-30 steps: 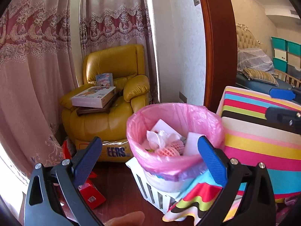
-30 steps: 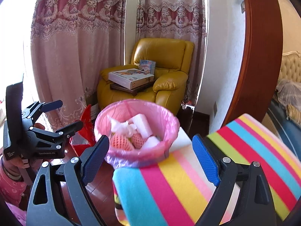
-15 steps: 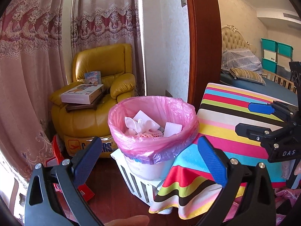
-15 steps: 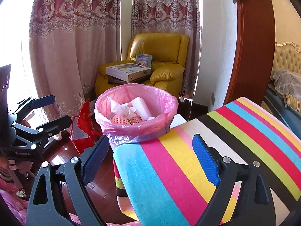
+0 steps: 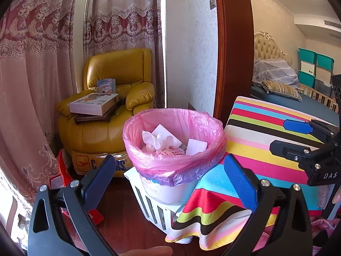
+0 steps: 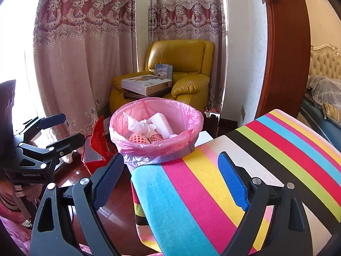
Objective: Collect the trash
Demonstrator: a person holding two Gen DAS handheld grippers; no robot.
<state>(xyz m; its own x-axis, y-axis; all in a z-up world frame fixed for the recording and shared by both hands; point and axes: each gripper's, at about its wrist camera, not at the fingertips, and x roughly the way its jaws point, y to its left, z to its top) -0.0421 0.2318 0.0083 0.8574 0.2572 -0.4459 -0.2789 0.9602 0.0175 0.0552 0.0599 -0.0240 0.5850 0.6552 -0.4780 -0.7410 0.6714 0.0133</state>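
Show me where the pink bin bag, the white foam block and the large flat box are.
pink bin bag [image 5: 170,166]: left wrist view, front folded rim.
white foam block [image 6: 162,125]: right wrist view, its long face.
large flat box [image 6: 147,83]: right wrist view, top face.

Pink bin liner, yellow armchair. Cloth striped cyan, pink, yellow, black. Curtains dusty pink with maroon lace band

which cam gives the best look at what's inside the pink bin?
Right wrist: it looks down into the pink bin, showing tissue, a foam block and pink fruit netting. Left wrist sits lower, so the near rim hides most of the netting.
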